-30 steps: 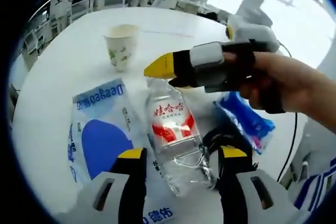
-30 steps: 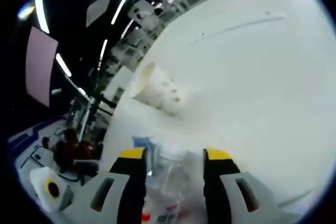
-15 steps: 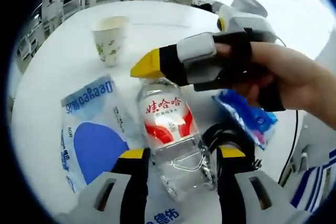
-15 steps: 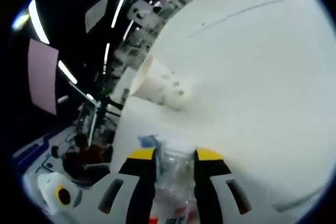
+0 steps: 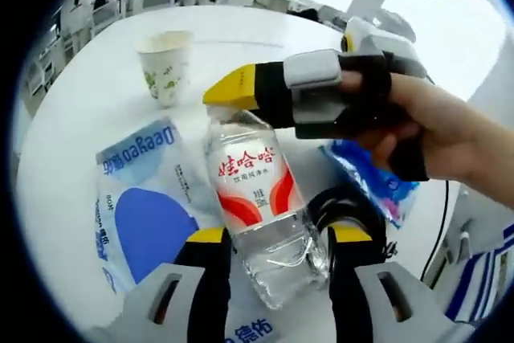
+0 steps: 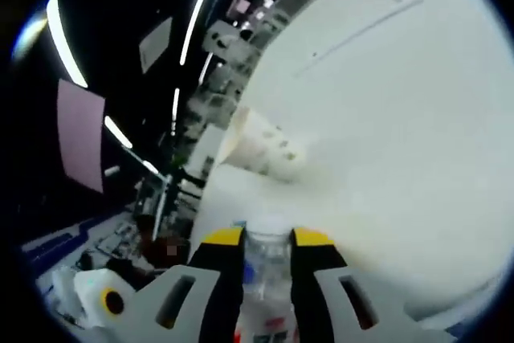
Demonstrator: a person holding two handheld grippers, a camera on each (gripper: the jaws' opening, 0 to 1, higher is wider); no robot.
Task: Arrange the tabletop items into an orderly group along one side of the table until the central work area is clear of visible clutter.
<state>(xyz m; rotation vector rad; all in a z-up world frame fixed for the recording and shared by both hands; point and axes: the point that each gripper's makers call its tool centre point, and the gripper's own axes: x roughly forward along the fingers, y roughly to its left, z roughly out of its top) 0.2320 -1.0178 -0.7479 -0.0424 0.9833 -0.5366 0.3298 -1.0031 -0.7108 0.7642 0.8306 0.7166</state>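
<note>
Bottle (image 5: 261, 206) is the landmark in the left gripper view: clear plastic, red and white label, lying on the white surface (image 5: 96, 94). The left claw (image 5: 273, 238) sits wide around its lower end, a yellow-tipped jaw on each side, and I can't tell whether either one touches it. A blue and white packet (image 5: 140, 198) lies flat just beside the bottle, partly tucked under it. Beyond the bottle's far end stands a paper cup (image 5: 165, 66), upright. On the other side of the bottle there's a blue wrapper (image 5: 373, 182), with a black cable (image 5: 345, 206) looped between them. The right claw (image 5: 233, 90), held by a hand (image 5: 450, 138), comes in over the bottle's neck end.

Right gripper view: the right claw (image 6: 266, 238) is narrow, pinched on the bottle's (image 6: 265, 259) neck. The paper cup (image 6: 261, 144) is past the bottle on the surface (image 6: 401, 118), well apart from it.
</note>
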